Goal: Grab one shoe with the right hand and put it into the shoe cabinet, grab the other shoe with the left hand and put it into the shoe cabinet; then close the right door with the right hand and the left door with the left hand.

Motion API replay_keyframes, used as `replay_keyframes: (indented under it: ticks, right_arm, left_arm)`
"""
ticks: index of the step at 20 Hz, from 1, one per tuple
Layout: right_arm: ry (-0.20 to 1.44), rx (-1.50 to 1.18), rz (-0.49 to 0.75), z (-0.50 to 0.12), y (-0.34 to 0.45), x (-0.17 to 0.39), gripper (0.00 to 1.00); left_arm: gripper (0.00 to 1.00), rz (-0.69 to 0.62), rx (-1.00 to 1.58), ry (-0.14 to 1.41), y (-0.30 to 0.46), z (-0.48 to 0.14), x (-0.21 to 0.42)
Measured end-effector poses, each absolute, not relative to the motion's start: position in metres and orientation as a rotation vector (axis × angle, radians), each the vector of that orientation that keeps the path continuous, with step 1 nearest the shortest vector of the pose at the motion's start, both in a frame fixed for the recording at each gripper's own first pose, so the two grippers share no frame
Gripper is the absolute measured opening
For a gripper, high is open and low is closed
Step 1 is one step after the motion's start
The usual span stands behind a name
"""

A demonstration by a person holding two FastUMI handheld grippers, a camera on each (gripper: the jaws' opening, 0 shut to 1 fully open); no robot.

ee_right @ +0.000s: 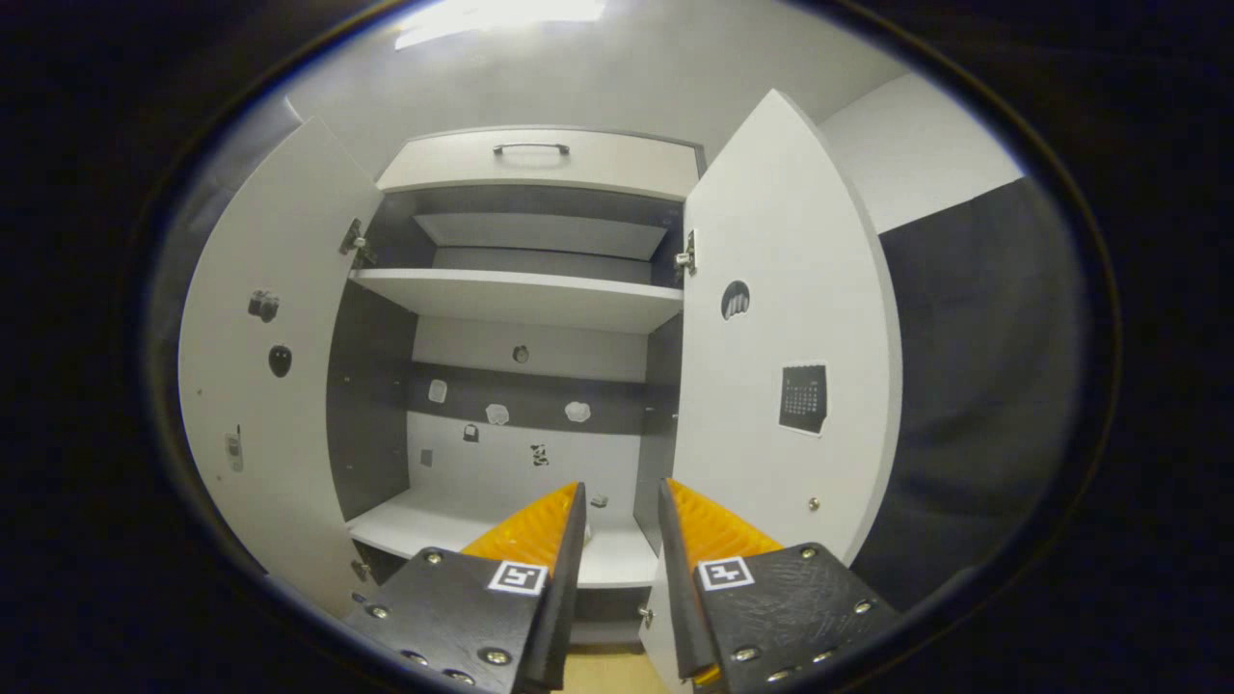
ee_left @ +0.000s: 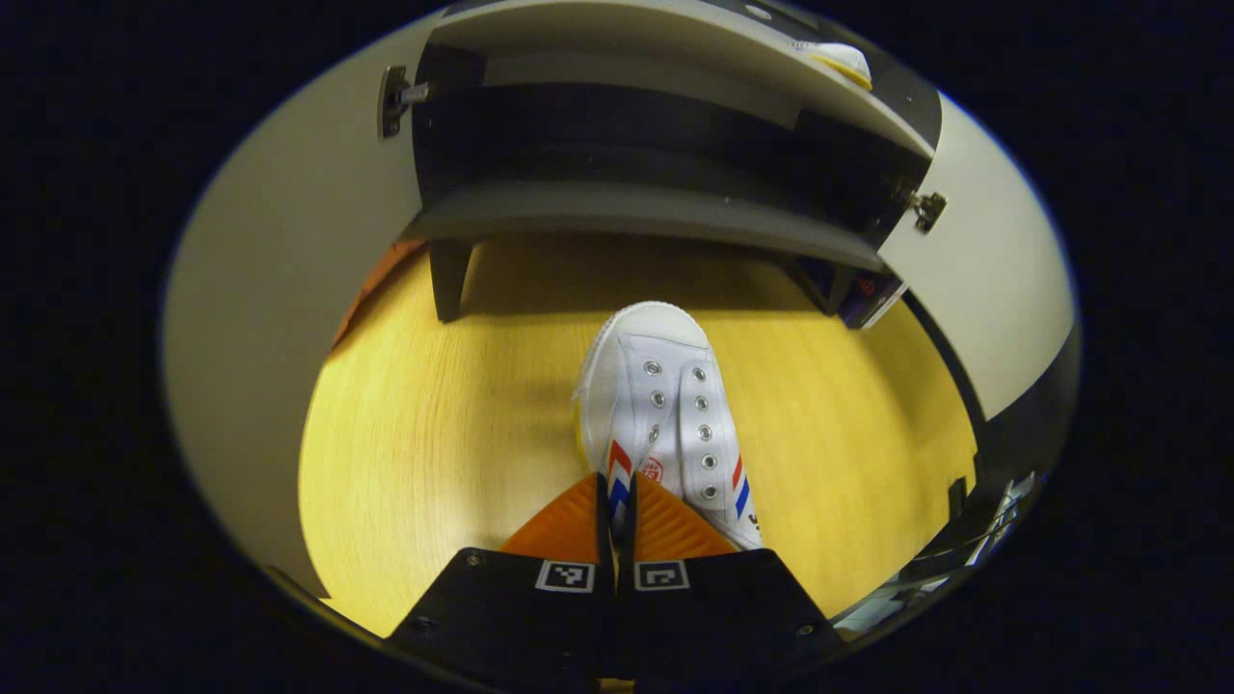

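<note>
The white canvas low-top shoe with metal eyelets and red-and-blue side stripes (ee_left: 665,414) is seen in the left gripper view, toe pointing toward the white-and-grey shoe cabinet (ee_left: 656,217), above the yellow wood-grain floor (ee_left: 434,453). The left gripper (ee_left: 615,501) is closed to a narrow slit on the canvas edge at the shoe's collar, with both ribbed fingers pressing on it. Whether the sole rests on the floor cannot be told.

The shoe is judged light. The canvas upper is soft and will fold under pressure, while the rubber toe cap and sole are stiffer. A hold on the collar edge is judged adequate, but the toe may sag or swing; a grip across the heel counter would be firmer.

In the right gripper view, the right gripper (ee_right: 622,511) is set narrowly apart and holds nothing. It faces the cabinet interior, where smooth flat white shelves (ee_right: 521,299) are fitted. The left door (ee_right: 260,386) and right door (ee_right: 781,366), both smooth white panels, stand open.
</note>
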State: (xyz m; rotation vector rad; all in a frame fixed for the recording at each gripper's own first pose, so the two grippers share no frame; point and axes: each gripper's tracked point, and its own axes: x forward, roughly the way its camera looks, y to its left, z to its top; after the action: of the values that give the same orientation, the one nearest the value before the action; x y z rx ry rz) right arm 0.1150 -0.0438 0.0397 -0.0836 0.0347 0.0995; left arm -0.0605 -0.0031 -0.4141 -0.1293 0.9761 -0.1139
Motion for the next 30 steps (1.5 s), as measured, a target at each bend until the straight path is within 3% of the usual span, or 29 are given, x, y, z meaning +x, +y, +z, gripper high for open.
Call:
replay_keyframes:
  ticks: [12, 17, 23, 25, 30]
  right_arm:
    - [0.013, -0.060, 0.060, 0.044, -0.063, 0.094, 0.42]
    - [0.001, -0.051, 0.039, 0.048, -0.075, 0.085, 0.43]
    - [-0.004, -0.050, -0.017, 0.053, -0.105, 0.071, 0.43]
    - [-0.003, -0.054, -0.041, 0.053, -0.116, 0.067, 0.39]
    - [-0.005, -0.045, -0.088, 0.055, -0.140, 0.060, 0.43]
  left_arm:
    - [0.01, -0.211, -0.170, 0.492, -0.015, -0.188, 0.041]
    - [0.00, -0.167, -0.159, 0.342, -0.009, -0.119, 0.109]
    - [0.01, -0.071, -0.169, 0.289, 0.015, -0.100, 0.188]
    - [0.00, -0.056, -0.170, 0.298, 0.018, -0.105, 0.206]
    - [0.00, -0.059, -0.153, 0.363, 0.019, -0.128, 0.227]
